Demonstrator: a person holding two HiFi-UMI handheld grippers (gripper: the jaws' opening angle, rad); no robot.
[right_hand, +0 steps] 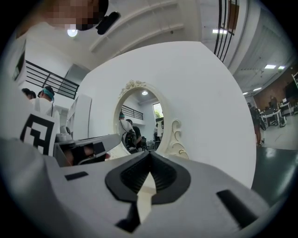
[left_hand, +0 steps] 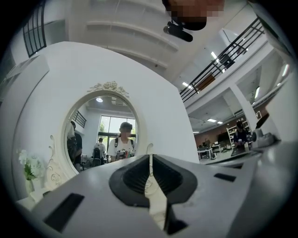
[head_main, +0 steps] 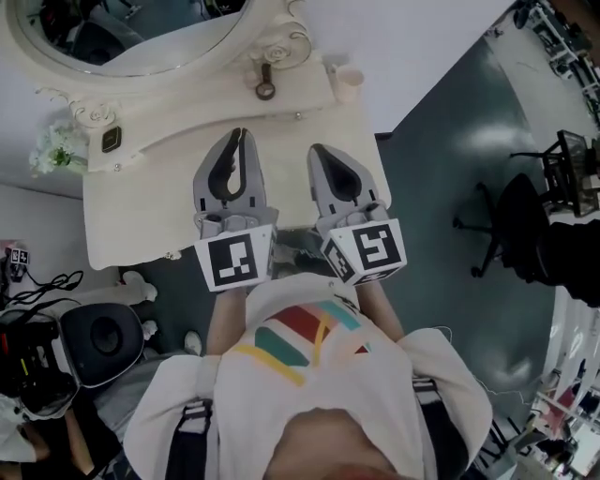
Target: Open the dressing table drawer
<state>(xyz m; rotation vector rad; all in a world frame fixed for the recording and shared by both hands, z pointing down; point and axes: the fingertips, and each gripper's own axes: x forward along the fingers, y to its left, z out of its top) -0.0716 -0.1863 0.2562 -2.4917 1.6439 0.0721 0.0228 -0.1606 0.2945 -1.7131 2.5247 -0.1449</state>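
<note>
The cream dressing table (head_main: pixel 141 202) stands below me, its oval mirror (head_main: pixel 141 28) at the back. From above only the top shows; the drawer front is hidden under it. My left gripper (head_main: pixel 239 138) and right gripper (head_main: pixel 317 150) hover side by side over the front of the tabletop, pointing at the mirror, both shut and empty. In the left gripper view the left gripper (left_hand: pixel 150 157) has its jaws closed together, facing the mirror (left_hand: pixel 104 135). The right gripper (right_hand: pixel 150 153) looks the same in its own view, with the mirror (right_hand: pixel 139 121) ahead.
On the tabletop lie a brown ring-shaped object (head_main: pixel 265 86), a small cup (head_main: pixel 347 82), white flowers (head_main: pixel 56 150) and a small dark item (head_main: pixel 111 141). A black stool (head_main: pixel 103 342) stands at the left, an office chair (head_main: pixel 525 230) on the grey floor at the right.
</note>
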